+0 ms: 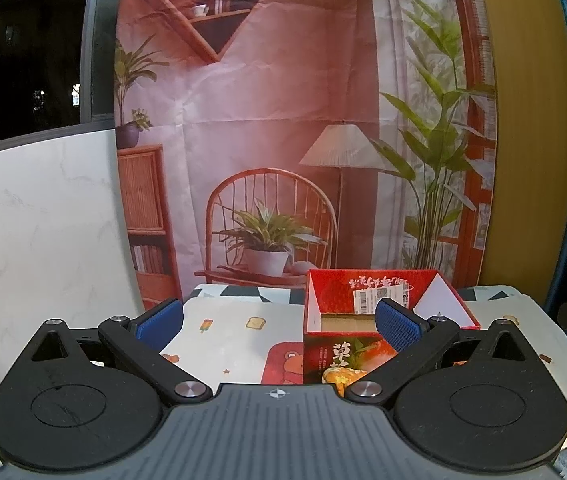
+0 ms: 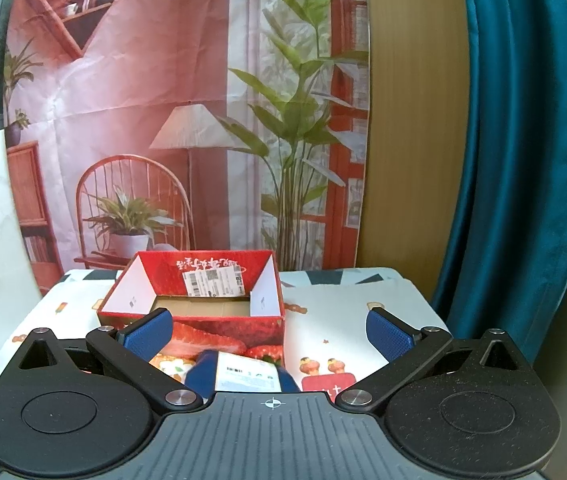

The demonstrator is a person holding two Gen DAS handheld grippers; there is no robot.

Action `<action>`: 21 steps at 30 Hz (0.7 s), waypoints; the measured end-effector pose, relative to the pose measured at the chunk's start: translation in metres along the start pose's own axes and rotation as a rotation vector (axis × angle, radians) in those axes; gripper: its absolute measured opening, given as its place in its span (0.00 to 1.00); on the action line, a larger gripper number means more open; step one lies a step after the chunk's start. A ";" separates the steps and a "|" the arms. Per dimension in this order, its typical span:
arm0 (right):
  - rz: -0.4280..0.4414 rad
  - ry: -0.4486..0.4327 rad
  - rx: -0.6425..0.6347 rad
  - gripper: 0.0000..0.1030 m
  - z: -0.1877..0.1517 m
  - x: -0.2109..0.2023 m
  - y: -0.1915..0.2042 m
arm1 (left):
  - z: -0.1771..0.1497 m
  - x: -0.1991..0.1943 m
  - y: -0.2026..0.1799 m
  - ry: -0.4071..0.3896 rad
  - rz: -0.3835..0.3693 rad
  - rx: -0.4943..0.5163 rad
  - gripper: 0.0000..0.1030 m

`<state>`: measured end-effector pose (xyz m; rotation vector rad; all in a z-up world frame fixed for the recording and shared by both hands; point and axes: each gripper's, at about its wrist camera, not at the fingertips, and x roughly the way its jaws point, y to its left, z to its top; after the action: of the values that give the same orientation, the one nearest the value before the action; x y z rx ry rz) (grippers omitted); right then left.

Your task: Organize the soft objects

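A red cardboard box (image 1: 323, 344) with strawberry print stands open-topped on the table, and its inside looks bare as far as I can see; in the right wrist view the same red box (image 2: 219, 332) sits left of centre. A dark blue soft item with a white label (image 2: 243, 376) lies on the table just in front of the box, partly hidden by the gripper body. My left gripper (image 1: 279, 326) is open, its right pad in front of the box's near left corner. My right gripper (image 2: 269, 334) is open above the blue item, holding nothing.
The table wears a white cloth (image 2: 343, 308) with small cartoon prints and a red patch (image 1: 281, 364). A printed room backdrop (image 1: 283, 120) hangs behind the table. A teal curtain (image 2: 523, 160) hangs at the right. A white marble-look panel (image 1: 43, 240) stands at the left.
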<state>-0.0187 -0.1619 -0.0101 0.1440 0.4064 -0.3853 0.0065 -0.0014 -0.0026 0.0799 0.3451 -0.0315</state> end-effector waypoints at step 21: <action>-0.001 0.002 -0.001 1.00 -0.002 0.001 -0.001 | -0.002 0.002 -0.003 0.003 -0.001 0.001 1.00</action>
<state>-0.0184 -0.1625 -0.0126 0.1436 0.4085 -0.3864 0.0075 -0.0039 -0.0049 0.0807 0.3486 -0.0327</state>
